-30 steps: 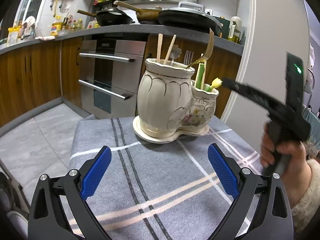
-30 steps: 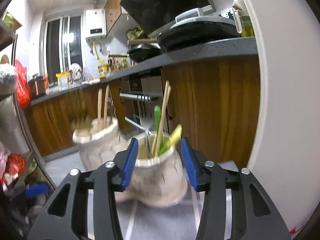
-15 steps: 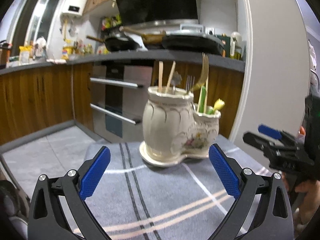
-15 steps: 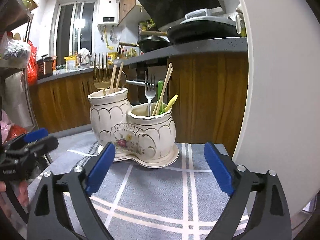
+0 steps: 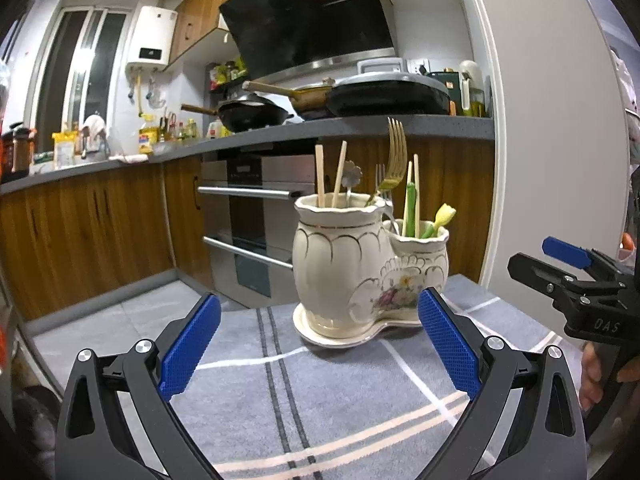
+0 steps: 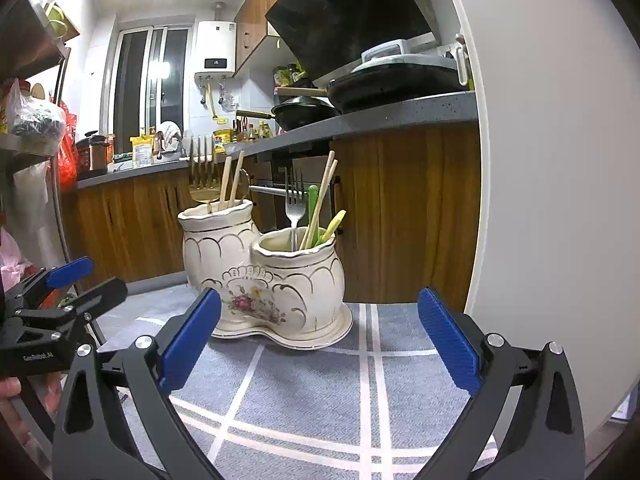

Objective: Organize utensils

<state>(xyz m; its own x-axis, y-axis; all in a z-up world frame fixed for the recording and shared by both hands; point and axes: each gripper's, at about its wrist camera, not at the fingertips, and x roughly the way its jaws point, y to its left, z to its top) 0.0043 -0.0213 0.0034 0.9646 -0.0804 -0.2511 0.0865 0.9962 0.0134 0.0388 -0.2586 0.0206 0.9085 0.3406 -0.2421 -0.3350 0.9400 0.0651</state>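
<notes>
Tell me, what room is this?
Most likely a home kitchen: pans sit on a countertop, a built-in oven is below, and a ceramic utensil holder stands on a cloth-covered table.

Both hand-held grippers, left (image 5: 318, 342) and right (image 6: 318, 342), gape empty, the right's jaws opening.

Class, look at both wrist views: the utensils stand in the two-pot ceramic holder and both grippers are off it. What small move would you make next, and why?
Probably draw both grippers back a little and stop. The right gripper is opening with nothing between its jaws, the left gripper is open and empty too, and no utensil lies on the striped cloth; forks and chopsticks all stand in the ceramic holder.
</notes>
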